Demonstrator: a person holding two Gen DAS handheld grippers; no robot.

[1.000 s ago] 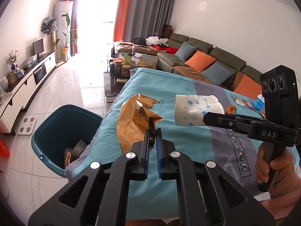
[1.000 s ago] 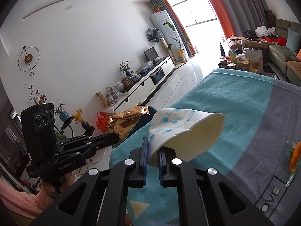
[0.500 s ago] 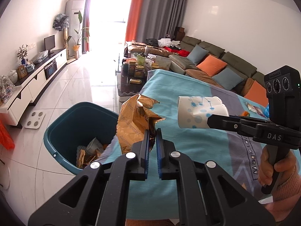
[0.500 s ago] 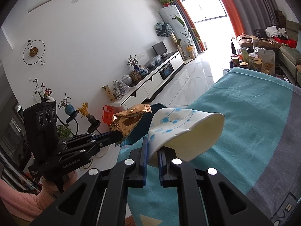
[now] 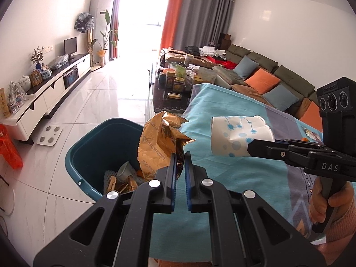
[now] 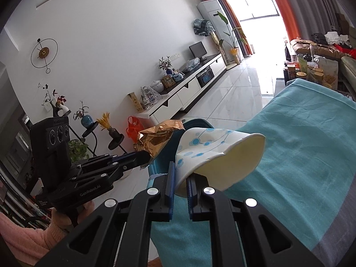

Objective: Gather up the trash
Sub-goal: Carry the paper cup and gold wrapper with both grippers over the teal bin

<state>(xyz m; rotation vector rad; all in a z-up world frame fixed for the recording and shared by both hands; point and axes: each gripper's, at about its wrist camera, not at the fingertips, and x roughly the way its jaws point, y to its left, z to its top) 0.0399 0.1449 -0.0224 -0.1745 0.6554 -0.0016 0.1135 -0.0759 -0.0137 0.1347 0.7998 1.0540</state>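
My left gripper (image 5: 180, 155) is shut on a crumpled gold snack wrapper (image 5: 160, 142), held up at the table's left edge, partly over a teal bin (image 5: 95, 146) on the floor that holds several scraps. To its right, my right gripper (image 5: 250, 148) is shut on the rim of a dented white paper cup (image 5: 235, 133) with blue dots, above the teal tablecloth. The right wrist view shows the same cup (image 6: 222, 153) pinched between that gripper's (image 6: 180, 166) pads, the wrapper (image 6: 155, 138) in the left gripper (image 6: 145, 155), and a sliver of the bin (image 6: 198, 122) behind the cup.
The table carries a teal and grey cloth (image 5: 233, 178) with small wrappers (image 5: 311, 133) at its far right. Beyond it stand a cluttered dark coffee table (image 5: 175, 84) and a long sofa (image 5: 267, 80). A white scale (image 5: 49, 135) and a red bag (image 5: 9, 146) lie on the tiled floor.
Both grippers have swung left toward the bin with their loads. The bin has come closer to the middle of the left wrist view, and more of its contents show.
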